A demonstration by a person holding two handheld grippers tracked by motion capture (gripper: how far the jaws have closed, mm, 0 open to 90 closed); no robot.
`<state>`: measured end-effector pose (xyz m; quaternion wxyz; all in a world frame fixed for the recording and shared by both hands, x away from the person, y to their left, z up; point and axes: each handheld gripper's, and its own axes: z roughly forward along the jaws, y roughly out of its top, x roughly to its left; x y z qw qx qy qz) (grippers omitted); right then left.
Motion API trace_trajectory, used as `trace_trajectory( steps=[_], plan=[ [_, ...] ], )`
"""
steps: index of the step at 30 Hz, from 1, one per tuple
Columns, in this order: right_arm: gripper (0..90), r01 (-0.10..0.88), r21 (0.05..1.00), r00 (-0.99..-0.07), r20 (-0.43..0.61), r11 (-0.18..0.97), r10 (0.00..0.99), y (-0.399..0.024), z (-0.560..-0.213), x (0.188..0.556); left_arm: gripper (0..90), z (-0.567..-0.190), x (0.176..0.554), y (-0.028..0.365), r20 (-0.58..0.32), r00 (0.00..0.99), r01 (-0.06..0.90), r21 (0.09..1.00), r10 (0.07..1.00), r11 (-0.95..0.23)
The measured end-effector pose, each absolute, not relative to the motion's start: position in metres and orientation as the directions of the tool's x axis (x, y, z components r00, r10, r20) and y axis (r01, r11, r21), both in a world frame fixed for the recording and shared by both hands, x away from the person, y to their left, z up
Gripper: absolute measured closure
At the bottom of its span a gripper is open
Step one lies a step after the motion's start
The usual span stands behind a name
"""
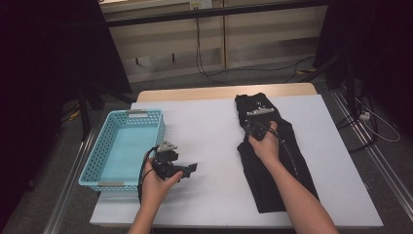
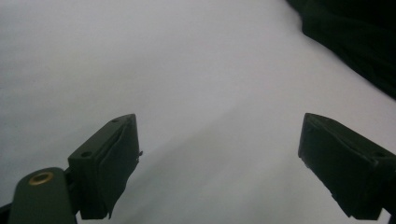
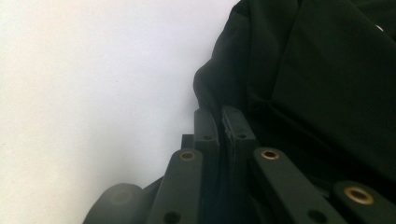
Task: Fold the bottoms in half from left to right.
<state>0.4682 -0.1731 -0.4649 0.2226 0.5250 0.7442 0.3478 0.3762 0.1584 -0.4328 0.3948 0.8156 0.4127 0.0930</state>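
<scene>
White table cover (image 1: pixel 204 141), black garment (image 1: pixel 272 161), turquoise basket (image 1: pixel 104 168), dark room.

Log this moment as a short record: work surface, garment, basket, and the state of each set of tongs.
surface: table under a white cover
garment: black garment, lying lengthwise on the right side
basket: light blue basket, at the left edge, nothing in it
left tongs: open, over bare white cover, holding nothing
right tongs: shut, pinching the garment's edge fabric
</scene>
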Motion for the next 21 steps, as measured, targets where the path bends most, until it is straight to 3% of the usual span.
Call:
trace_trajectory(
  steps=[5,21],
  plan=[
    [86.3,0.63,0.747,-0.384,0.062,0.212,0.921,-0.168,-0.463,0.465,13.0,-0.432,0.378,0.16,-0.174,0.643,0.6,0.72,0.746,-0.349],
    [86.2,0.554,0.734,-0.65,0.086,0.393,0.755,-0.099,-0.458,0.419,12.9,-0.434,0.38,0.159,-0.166,0.64,0.602,0.715,0.75,-0.356]
  ],
)
